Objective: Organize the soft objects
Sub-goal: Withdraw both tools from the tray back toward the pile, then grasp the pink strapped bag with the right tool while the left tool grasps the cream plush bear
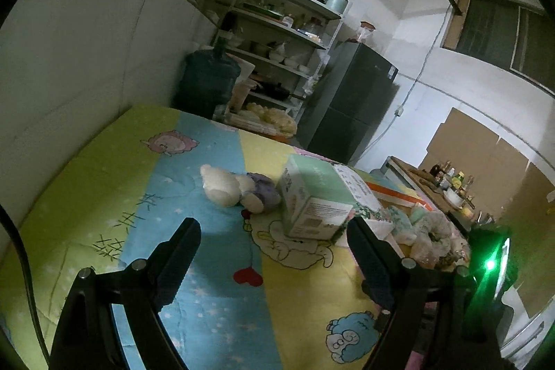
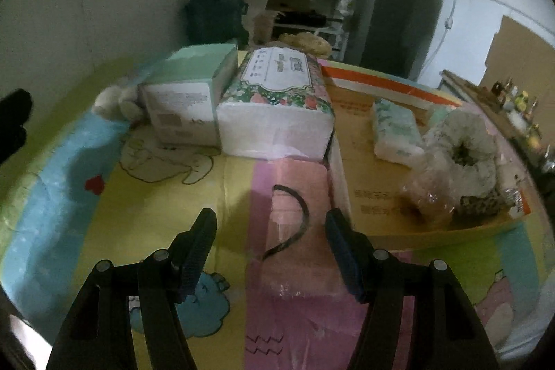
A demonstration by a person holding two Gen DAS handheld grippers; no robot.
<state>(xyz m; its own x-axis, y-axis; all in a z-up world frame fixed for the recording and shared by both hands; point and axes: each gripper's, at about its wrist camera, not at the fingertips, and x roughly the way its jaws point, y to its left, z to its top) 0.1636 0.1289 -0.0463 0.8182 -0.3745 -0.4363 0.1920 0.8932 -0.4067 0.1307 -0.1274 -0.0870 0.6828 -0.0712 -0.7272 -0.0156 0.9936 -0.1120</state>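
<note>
A pink tissue pack [image 2: 295, 231] with a black handle loop lies flat on the quilt. My right gripper [image 2: 270, 231] is open low over its near end: the right finger is at the pack's edge and the left finger stands clear of it. Beyond it rest a floral tissue pack [image 2: 277, 106] and a mint-green box [image 2: 187, 92]. My left gripper [image 1: 274, 252] is open with nothing between its fingers, and points at the green box [image 1: 312, 200] and a cream and purple plush toy [image 1: 239, 189] to the left of the box.
A shallow cardboard tray [image 2: 364, 162] at the right holds a small tissue pack [image 2: 395, 130] and a fluffy ring in plastic wrap [image 2: 461, 155]. The cartoon quilt [image 1: 104, 182] meets a white wall on the left. Shelves and a dark fridge [image 1: 350, 99] stand behind.
</note>
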